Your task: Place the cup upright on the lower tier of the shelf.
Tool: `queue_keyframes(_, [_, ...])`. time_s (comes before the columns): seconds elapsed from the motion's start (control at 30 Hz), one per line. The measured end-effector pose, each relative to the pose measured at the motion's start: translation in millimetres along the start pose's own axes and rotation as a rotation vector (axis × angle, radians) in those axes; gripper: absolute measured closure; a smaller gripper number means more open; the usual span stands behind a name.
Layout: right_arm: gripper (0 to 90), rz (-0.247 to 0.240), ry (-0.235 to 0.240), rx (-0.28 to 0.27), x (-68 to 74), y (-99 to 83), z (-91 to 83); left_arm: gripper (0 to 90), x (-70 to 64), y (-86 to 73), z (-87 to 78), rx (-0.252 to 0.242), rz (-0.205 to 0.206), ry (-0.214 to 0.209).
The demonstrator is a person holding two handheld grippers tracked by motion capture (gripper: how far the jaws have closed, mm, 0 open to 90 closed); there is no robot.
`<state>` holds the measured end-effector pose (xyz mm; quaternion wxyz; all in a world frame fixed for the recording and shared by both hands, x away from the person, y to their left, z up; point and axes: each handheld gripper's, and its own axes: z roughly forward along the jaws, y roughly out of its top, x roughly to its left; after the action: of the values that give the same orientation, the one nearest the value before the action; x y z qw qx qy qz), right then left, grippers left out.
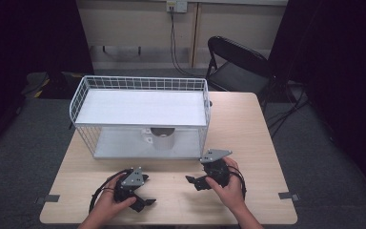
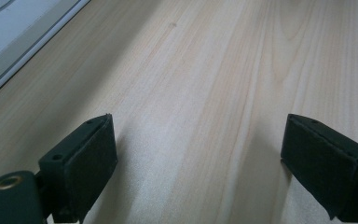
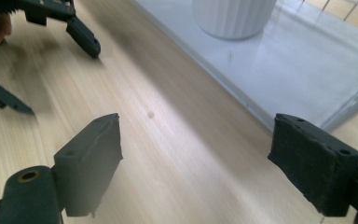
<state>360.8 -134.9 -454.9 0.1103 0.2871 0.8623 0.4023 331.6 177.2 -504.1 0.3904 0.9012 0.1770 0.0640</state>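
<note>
The cup (image 1: 163,137) is white with a ribbed side, standing upright on the lower shelf of the wire rack (image 1: 140,117), under its upper shelf; in my right gripper view it (image 3: 233,16) stands at the top. My left gripper (image 1: 146,200) lies low on the table (image 1: 252,143) near its front edge, pointing right, jaws spread wide with nothing between them. My right gripper (image 1: 192,182) sits just in front of the rack, pointing left toward the other, jaws also wide apart and empty. My hands wrap both grippers from behind. I count one cup, one rack with two shelves, two grippers, one folding chair (image 1: 236,62) behind the table
</note>
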Motion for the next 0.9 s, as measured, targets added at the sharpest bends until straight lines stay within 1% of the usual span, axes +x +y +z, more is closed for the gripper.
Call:
queue_keyframes(0.13, [15.8,-0.008,0.002,0.004,-2.3,-5.9,-3.2,9.7,0.0,0.0,0.0,0.000,0.000,0.000])
queue_keyframes(0.2, [15.8,-0.024,-0.002,0.005,-2.8,-9.5,-6.6,9.7,0.0,0.0,0.0,0.000,0.000,0.000])
queue_keyframes(0.43, [15.8,-0.032,-0.001,0.003,-5.8,-18.3,-13.2,9.7,0.0,0.0,0.0,0.000,0.000,0.000])
queue_keyframes(0.47, [15.8,-0.028,-0.008,0.007,-8.4,-22.5,-15.9,9.7,0.0,0.0,0.1,-0.001,0.000,0.001])
queue_keyframes(0.5, [15.8,-0.028,-0.008,0.007,-8.4,-22.5,-15.9,9.7,0.0,0.0,0.1,-0.001,0.000,0.001])
queue_keyframes(0.63, [15.8,-0.018,-0.020,0.015,-15.5,-32.1,-21.9,9.7,0.0,0.0,0.1,-0.001,0.000,0.000])
queue_keyframes(0.9, [15.8,-0.006,-0.033,0.011,-22.9,-44.5,-31.1,9.7,0.0,0.0,0.0,0.000,0.000,0.001])
